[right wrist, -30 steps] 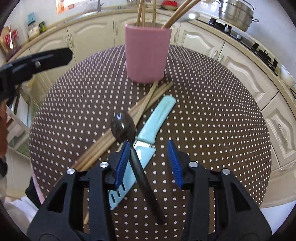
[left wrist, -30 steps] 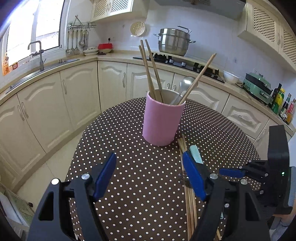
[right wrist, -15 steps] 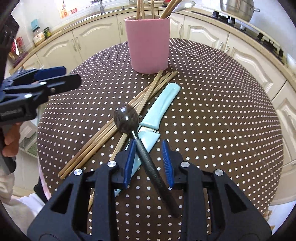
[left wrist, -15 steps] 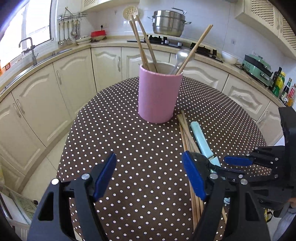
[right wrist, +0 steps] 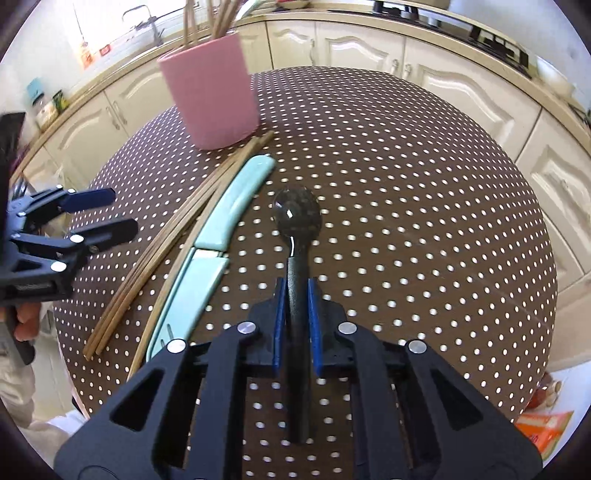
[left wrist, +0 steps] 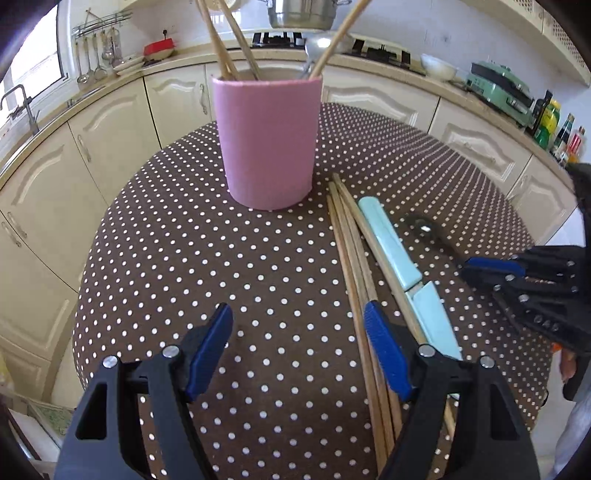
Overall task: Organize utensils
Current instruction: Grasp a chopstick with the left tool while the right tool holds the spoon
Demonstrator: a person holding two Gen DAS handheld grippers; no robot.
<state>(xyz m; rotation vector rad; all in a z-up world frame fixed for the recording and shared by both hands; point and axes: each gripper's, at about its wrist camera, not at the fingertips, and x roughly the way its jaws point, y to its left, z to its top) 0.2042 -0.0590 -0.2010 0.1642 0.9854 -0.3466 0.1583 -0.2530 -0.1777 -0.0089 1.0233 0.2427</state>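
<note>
A pink utensil holder point(left wrist: 269, 144) point(right wrist: 210, 92) stands on the dotted table point(left wrist: 207, 258), with several chopsticks and a metal spoon in it. Loose chopsticks point(left wrist: 351, 258) point(right wrist: 177, 236) and a pale blue knife point(left wrist: 391, 243) point(right wrist: 229, 214) lie side by side in front of it. My right gripper point(right wrist: 295, 295) point(left wrist: 487, 269) is closing, and its blue pads press on the handle of a black spoon point(right wrist: 295, 214) point(left wrist: 421, 227), bowl pointing away. My left gripper point(left wrist: 297, 332) point(right wrist: 99, 210) stands open with nothing between its fingers, its right finger over the loose chopsticks.
Cream kitchen cabinets curve round behind the table. On the counter are a hob with a steel pot point(left wrist: 299, 14), a green appliance point(left wrist: 498, 88), bottles point(left wrist: 554, 125) and a sink tap point(left wrist: 22, 107). An orange packet point(right wrist: 543, 432) lies beyond the table's near right edge.
My right gripper closed on the black spoon's handle and carried it right, off the knife. My left gripper sank and came nearer the pink holder, still open.
</note>
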